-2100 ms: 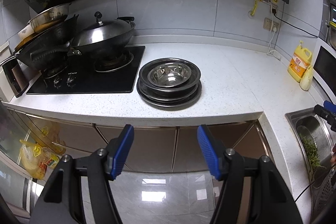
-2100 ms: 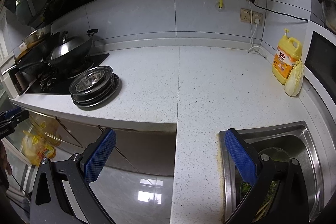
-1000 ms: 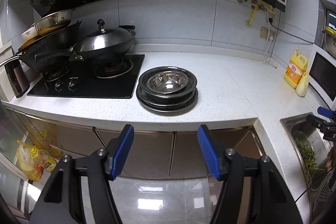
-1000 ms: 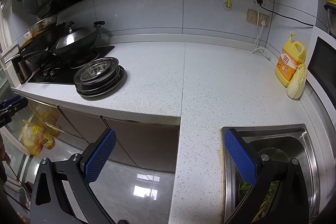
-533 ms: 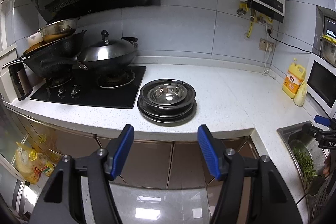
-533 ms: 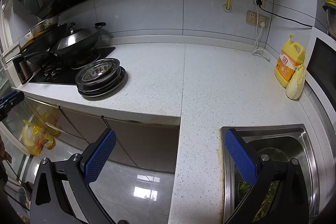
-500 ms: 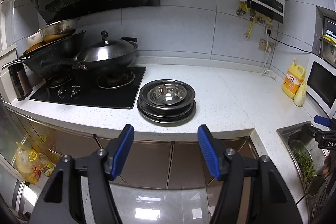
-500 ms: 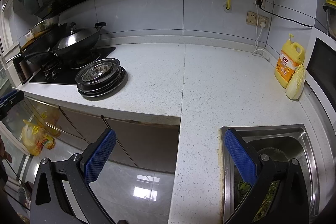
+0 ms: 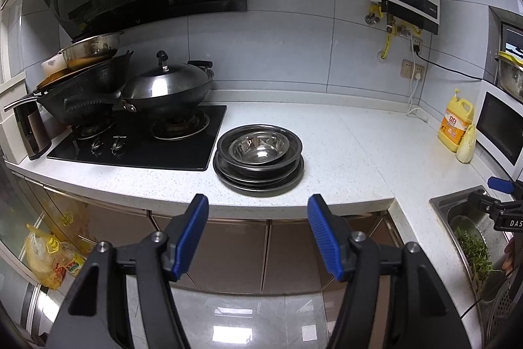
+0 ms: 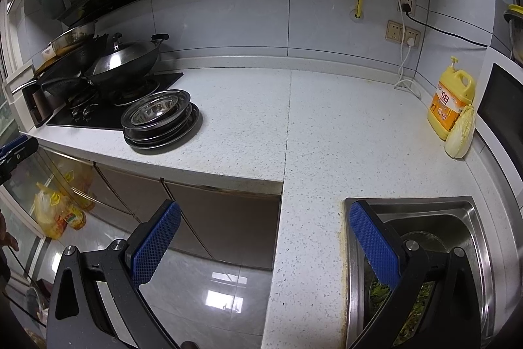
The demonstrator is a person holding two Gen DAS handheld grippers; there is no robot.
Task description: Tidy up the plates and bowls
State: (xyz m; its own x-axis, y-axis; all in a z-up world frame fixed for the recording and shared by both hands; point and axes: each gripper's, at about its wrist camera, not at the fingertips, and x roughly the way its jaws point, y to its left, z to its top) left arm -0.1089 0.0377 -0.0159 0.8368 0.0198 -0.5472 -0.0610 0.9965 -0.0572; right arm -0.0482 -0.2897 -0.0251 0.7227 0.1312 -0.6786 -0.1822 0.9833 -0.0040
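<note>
A stack of steel plates [image 9: 258, 177] with a steel bowl [image 9: 258, 148] nested on top sits on the white counter beside the stove. The same stack [image 10: 161, 125] shows at the left in the right wrist view. My left gripper [image 9: 258, 233] is open and empty, held in front of the counter edge, below and short of the stack. My right gripper [image 10: 261, 237] is open and empty, held over the counter corner beside the sink, far right of the stack.
A black stove [image 9: 137, 139] holds a lidded wok [image 9: 166, 87] and stacked pans [image 9: 85, 87]. A sink [image 10: 425, 254] with greens lies at right. A yellow detergent bottle [image 10: 451, 97] and a cabbage [image 10: 461, 133] stand by the microwave [image 9: 500, 126]. A yellow bag [image 9: 49, 257] lies on the floor.
Both grippers have drawn back and risen a little from the counter, so the stack looks smaller and lower. Both stay open and empty.
</note>
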